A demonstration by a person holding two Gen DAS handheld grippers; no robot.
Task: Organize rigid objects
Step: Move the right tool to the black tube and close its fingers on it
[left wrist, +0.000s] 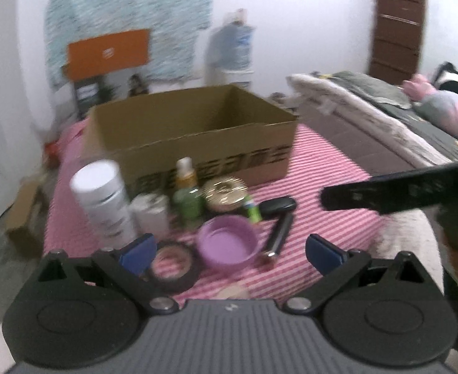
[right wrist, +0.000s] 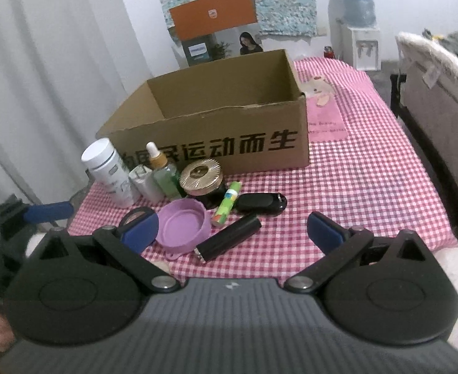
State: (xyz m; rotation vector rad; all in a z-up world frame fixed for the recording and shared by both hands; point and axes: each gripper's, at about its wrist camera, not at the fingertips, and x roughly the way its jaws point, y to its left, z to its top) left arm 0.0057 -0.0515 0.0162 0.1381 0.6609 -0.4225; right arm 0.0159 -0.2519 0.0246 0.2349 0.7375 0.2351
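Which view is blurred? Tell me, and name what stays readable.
Left wrist view: motion-smeared, so the cardboard box lettering and white bottle label are unreadable. Right wrist view: sharp; the box print and checkered cloth are crisp, with fisheye bending at the edges.

Cardboard box (right wrist: 216, 137) walls off crowded clutter's far side.

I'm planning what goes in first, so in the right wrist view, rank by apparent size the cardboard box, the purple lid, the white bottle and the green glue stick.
1. cardboard box
2. white bottle and purple lid: look similar, lid nearer the camera, so unranked
3. green glue stick
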